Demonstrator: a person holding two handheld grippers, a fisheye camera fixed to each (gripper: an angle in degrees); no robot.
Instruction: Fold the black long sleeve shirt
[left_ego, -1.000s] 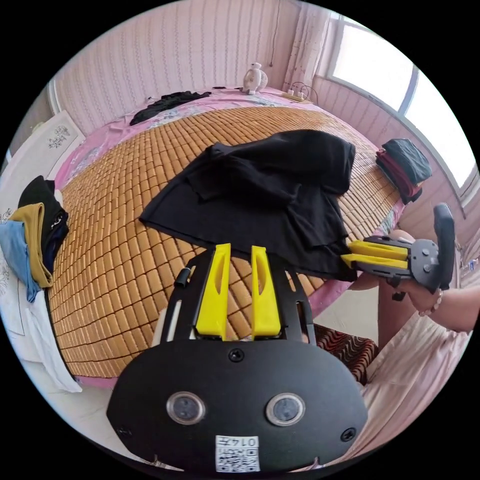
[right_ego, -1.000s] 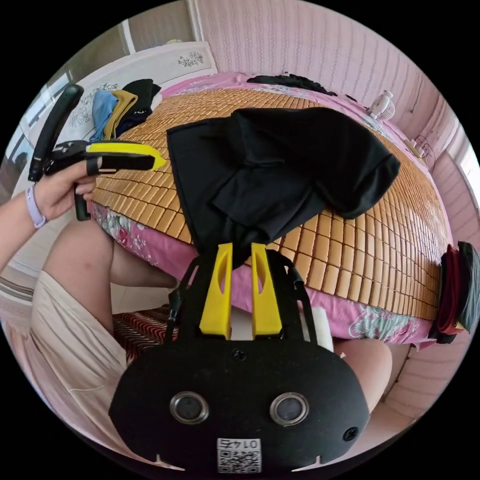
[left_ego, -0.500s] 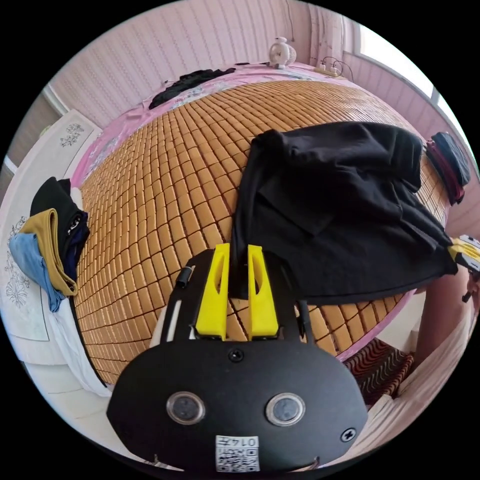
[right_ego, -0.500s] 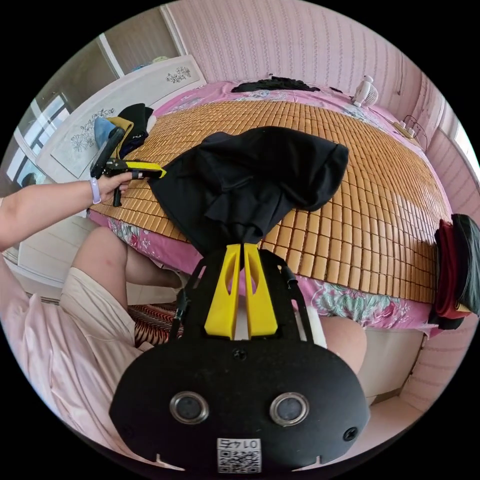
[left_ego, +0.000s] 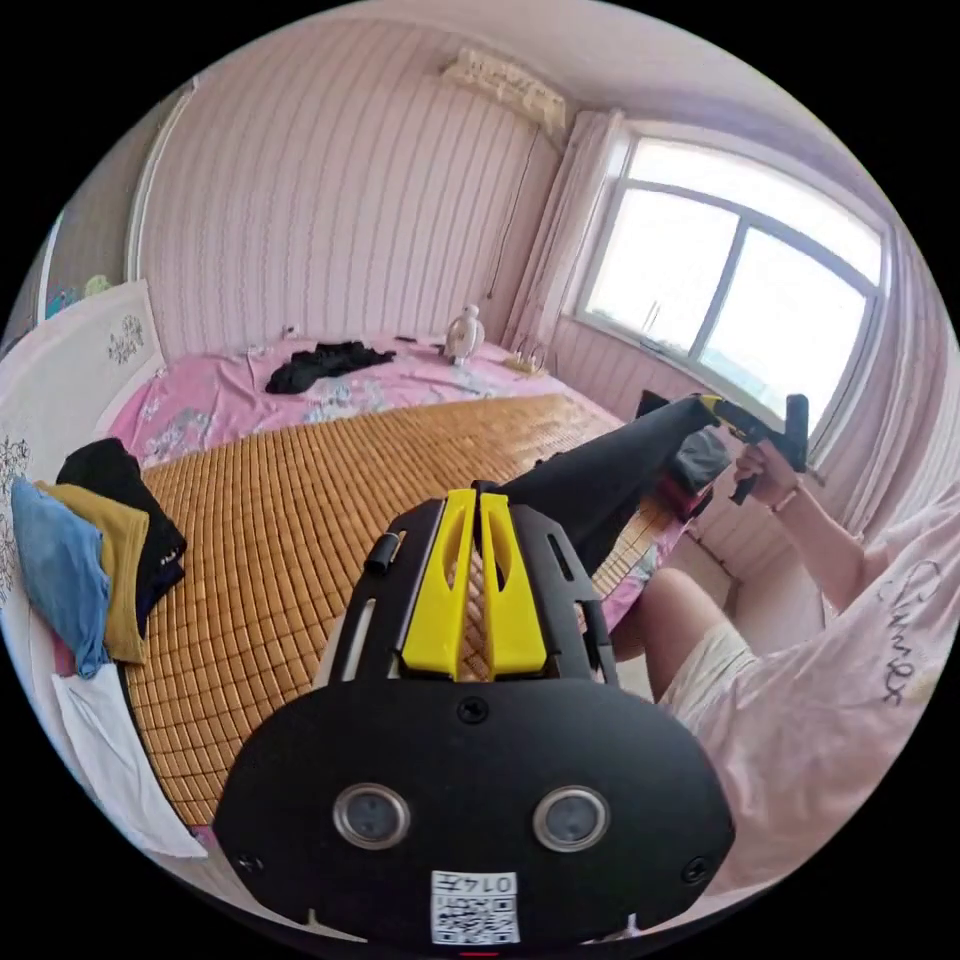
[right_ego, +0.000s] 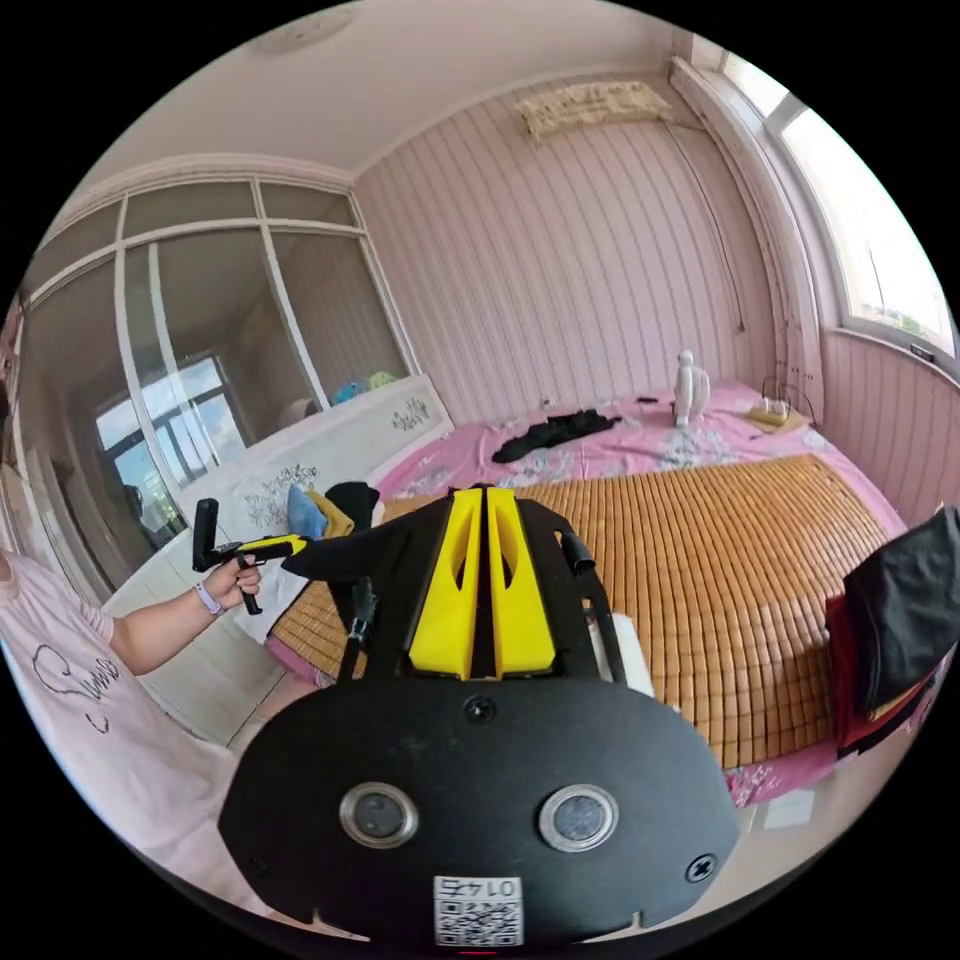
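The black long sleeve shirt (left_ego: 610, 465) hangs in the air above the bamboo mat (left_ego: 300, 520), pulled into a taut band between the two grippers. My left gripper (left_ego: 478, 495) is shut on one end of it. In the left gripper view the other end runs to my right gripper (left_ego: 722, 410), held in a hand near the window. In the right gripper view my right gripper (right_ego: 485, 492) has its jaws pressed together. From there the shirt (right_ego: 345, 555) passes behind its frame to the left gripper (right_ego: 288, 546), held in the person's other hand.
A pile of blue, mustard and black clothes (left_ego: 90, 560) lies at the mat's headboard end. A folded stack (right_ego: 900, 620) sits at the bed's other edge. A dark garment (left_ego: 325, 362) and a white fan (left_ego: 463, 335) are on the pink sheet. The person's leg (left_ego: 690, 630) is beside the bed.
Both grippers have risen and moved apart, lifting the shirt off the mat and stretching it between them. Both cameras have tilted up toward the walls and window.
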